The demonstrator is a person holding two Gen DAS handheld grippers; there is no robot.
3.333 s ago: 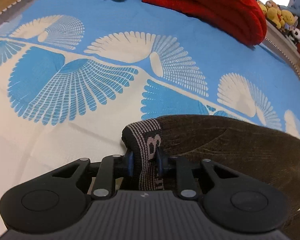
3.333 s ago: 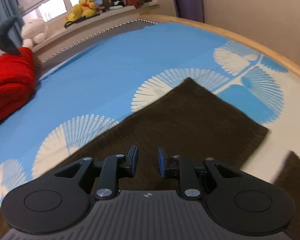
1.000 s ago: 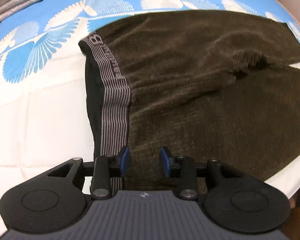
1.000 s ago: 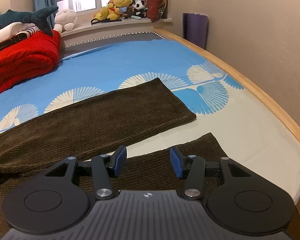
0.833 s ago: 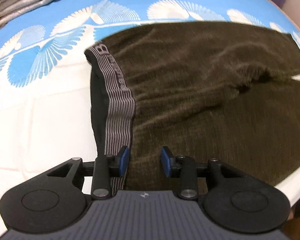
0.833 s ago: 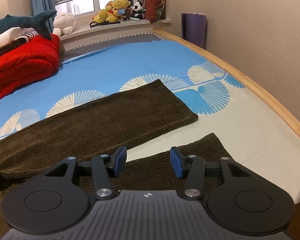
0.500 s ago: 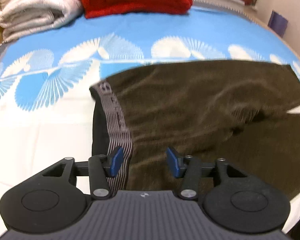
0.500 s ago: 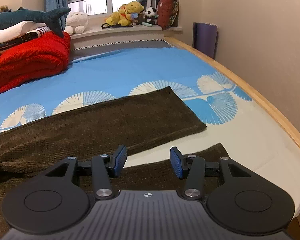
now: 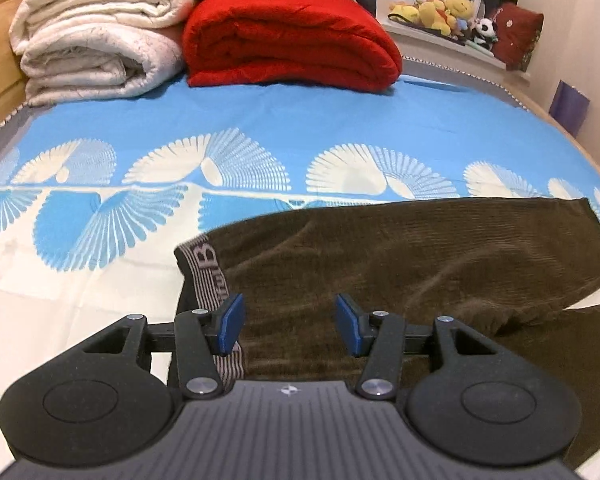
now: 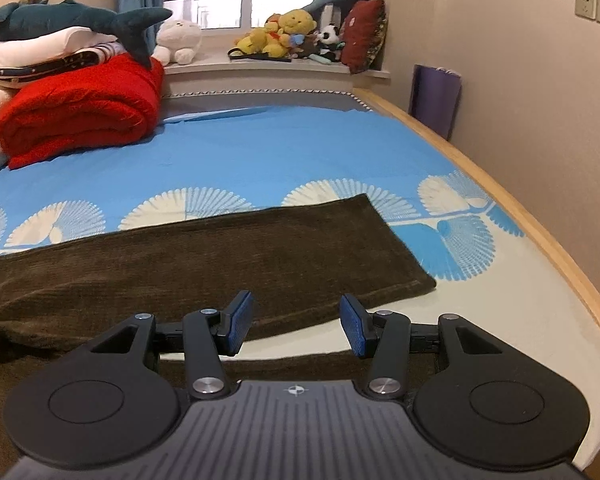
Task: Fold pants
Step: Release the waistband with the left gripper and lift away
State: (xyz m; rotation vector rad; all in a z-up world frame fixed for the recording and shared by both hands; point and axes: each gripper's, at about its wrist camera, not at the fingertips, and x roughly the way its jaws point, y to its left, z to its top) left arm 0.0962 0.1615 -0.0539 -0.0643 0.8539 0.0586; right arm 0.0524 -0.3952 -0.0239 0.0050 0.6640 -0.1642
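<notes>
Dark brown corduroy pants lie spread flat on the bed, legs pointing right. Their striped grey waistband is at the left end. My left gripper is open and empty, held above the waist end near the waistband. In the right wrist view the far leg lies flat with its hem at the right, and the near leg runs under the gripper. My right gripper is open and empty above the gap between the two legs.
The bed sheet is blue and cream with fan patterns. A folded red blanket and rolled cream blankets sit at the back. Plush toys line the windowsill. The wooden bed edge runs along the right wall.
Both grippers have risen and tilted up from the pants, so more of the bed and room shows. The left jaws have opened wider. The pants lie still.
</notes>
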